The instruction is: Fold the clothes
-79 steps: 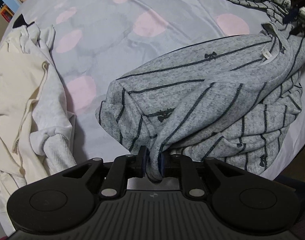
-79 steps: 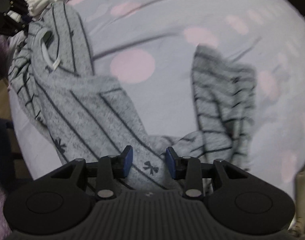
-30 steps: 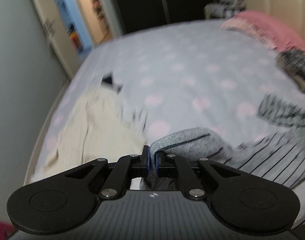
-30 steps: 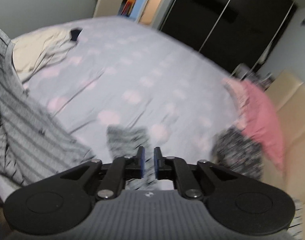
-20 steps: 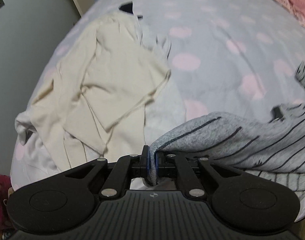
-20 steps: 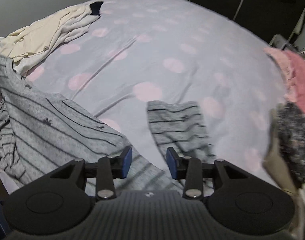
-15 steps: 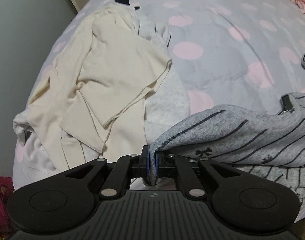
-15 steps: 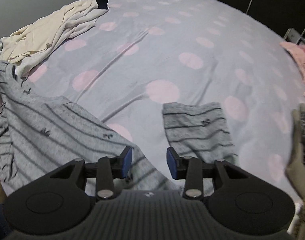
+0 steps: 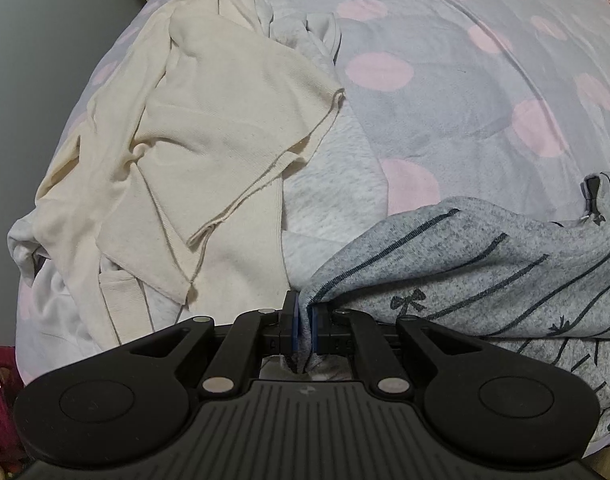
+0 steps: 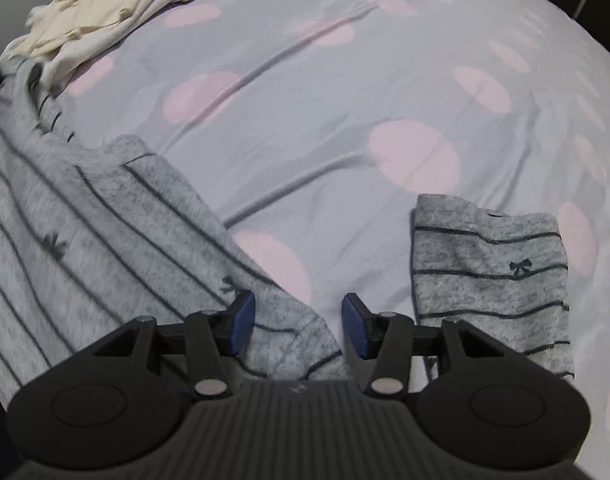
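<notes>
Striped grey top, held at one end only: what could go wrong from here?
1. The left claw is shut on an edge of the striped grey top while the right claw is opening with fabric between its pads, so the spread could go crooked.
2. The held end lies close beside the cream garment; a drag might snag it.
3. The sleeve lies apart, possibly twisted.

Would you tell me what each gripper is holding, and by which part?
The left gripper pinches the grey striped top at its edge; the right gripper, opening, holds nothing.
</notes>
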Demonstrator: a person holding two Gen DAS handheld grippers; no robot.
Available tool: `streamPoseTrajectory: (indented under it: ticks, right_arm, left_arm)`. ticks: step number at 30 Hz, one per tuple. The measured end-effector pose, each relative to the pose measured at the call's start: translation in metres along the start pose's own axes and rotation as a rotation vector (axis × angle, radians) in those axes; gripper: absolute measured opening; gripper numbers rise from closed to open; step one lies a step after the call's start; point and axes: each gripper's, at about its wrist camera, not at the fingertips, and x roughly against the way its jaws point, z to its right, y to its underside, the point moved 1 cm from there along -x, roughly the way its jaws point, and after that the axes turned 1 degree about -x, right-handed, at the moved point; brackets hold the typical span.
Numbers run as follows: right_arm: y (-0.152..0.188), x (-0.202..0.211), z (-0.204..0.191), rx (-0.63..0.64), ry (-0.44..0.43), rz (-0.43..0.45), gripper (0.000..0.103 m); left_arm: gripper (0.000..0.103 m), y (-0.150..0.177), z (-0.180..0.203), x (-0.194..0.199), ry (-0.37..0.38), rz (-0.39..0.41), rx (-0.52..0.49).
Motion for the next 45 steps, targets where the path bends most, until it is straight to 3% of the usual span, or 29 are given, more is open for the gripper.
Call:
streamPoseTrajectory:
  ticks: [5, 8, 9, 12, 15, 22, 27, 33, 40, 45]
  right_arm:
    - [0.01, 0.001, -0.005, 0.02, -0.009, 0.0, 0.05]
    - [0.008, 0.005, -0.009, 0.014, 0.001, 0.011, 0.028]
    - [0.008, 0.009, -0.011, 0.021, 0.009, 0.018, 0.011]
    - [0.009, 0.021, -0.018, 0.046, 0.033, 0.042, 0.009]
    - [0.009, 0.049, -0.018, 0.048, 0.089, 0.123, 0.008]
    - [0.01, 0.164, 0.0, -0.105, 0.338, 0.415, 0.007]
    - [0.017, 0.252, 0.008, -0.182, 0.536, 0.587, 0.007]
    - [0.017, 0.357, -0.012, -0.191, 0.762, 0.762, 0.007]
    - [0.038, 0.481, -0.057, -0.232, 0.956, 1.043, 0.007]
    - [0.06, 0.533, -0.093, -0.227, 1.036, 1.159, 0.007]
  left_arm:
    - [0.004, -0.001, 0.002, -0.001, -0.007, -0.003, -0.008]
    - [0.004, -0.001, 0.002, 0.001, -0.015, 0.003, -0.007]
    - [0.004, -0.001, 0.002, 0.003, -0.017, 0.008, -0.001]
    - [0.004, -0.001, 0.0, 0.01, -0.021, 0.034, 0.024]
    - [0.004, -0.004, -0.002, 0.027, -0.024, 0.113, 0.054]
    - [0.004, -0.033, 0.006, 0.098, 0.019, 0.379, 0.075]
    - [0.004, -0.064, 0.016, 0.171, 0.05, 0.555, 0.035]
    - [0.004, -0.091, 0.02, 0.272, 0.063, 0.817, 0.029]
    - [0.003, -0.068, 0.021, 0.391, 0.099, 1.169, 0.059]
    - [0.003, -0.032, 0.014, 0.45, 0.106, 1.372, 0.095]
